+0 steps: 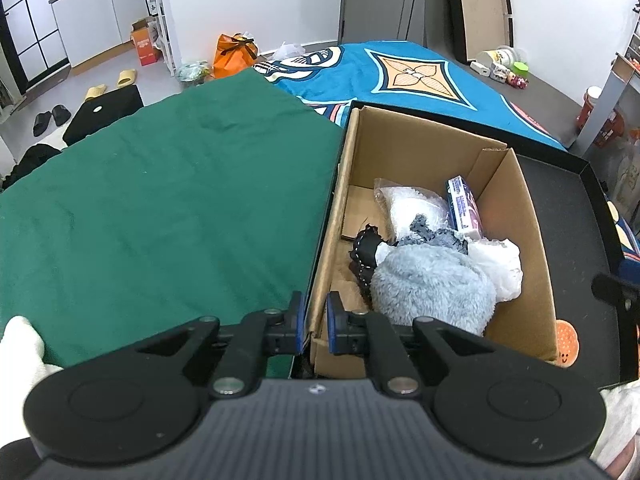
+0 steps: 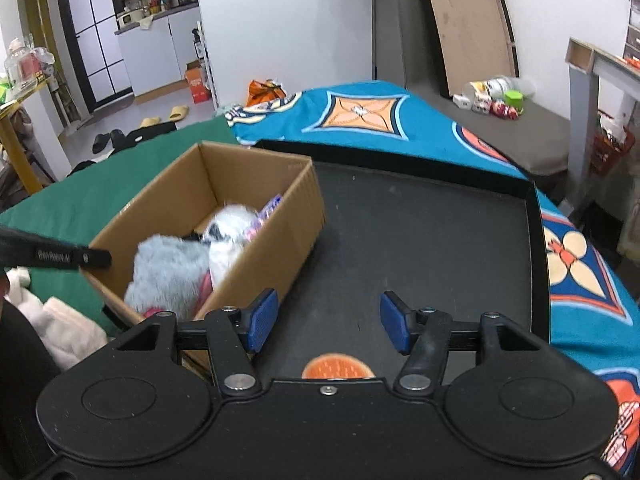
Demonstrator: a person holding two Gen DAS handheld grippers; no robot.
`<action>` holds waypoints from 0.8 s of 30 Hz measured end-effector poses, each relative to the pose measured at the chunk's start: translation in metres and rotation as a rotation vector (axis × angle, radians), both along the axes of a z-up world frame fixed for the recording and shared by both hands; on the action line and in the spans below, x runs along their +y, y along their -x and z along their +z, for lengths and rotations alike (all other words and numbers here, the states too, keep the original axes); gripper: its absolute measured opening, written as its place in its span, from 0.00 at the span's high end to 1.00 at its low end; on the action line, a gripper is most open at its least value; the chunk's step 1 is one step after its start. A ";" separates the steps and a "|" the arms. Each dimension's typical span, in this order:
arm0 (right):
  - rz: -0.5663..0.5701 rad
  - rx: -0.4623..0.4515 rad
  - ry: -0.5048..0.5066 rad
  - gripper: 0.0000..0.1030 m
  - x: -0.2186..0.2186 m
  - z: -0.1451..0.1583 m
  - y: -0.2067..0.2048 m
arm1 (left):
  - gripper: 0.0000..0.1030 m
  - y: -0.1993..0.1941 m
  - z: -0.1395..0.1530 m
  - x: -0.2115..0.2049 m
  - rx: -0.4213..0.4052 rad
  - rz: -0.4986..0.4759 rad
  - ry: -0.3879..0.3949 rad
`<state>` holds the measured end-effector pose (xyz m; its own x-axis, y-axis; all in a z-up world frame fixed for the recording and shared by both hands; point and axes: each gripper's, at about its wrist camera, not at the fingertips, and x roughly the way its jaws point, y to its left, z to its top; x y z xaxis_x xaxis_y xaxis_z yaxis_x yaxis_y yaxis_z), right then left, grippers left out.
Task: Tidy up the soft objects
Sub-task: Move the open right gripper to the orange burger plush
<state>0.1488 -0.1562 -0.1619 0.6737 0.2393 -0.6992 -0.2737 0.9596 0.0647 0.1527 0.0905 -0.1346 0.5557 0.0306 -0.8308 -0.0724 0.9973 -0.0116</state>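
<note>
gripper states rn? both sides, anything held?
Left gripper: nearly closed, narrow gap, straddling the near corner of the cardboard box; whether it pinches the wall cannot be told.
Right gripper: open, holding nothing, over the black tray.

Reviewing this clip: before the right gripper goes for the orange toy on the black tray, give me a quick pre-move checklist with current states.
1. Right gripper jaws open, nothing between them: ok.
2. Orange toy in reach, just below the jaws on the black tray: ok, though partly hidden by the gripper body.
3. Cardboard box open on top, with free space at its far end: ok.
4. Left gripper jaws nearly closed astride the box's near corner; whether they pinch the wall: cannot tell.
5. Fluffy grey item fully inside the box: ok.
</note>
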 end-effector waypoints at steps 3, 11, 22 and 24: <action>0.001 0.014 -0.011 0.45 -0.001 -0.003 0.001 | 0.89 0.000 0.003 -0.005 0.002 -0.002 -0.022; -0.018 0.051 -0.048 0.39 -0.011 -0.015 0.001 | 0.84 -0.002 0.008 -0.012 0.028 -0.007 -0.055; -0.041 0.120 -0.069 0.17 -0.018 -0.042 -0.004 | 0.51 -0.004 0.008 -0.027 0.063 -0.032 -0.136; -0.046 0.136 -0.064 0.16 -0.019 -0.047 -0.006 | 0.47 -0.005 0.008 -0.031 0.072 -0.038 -0.156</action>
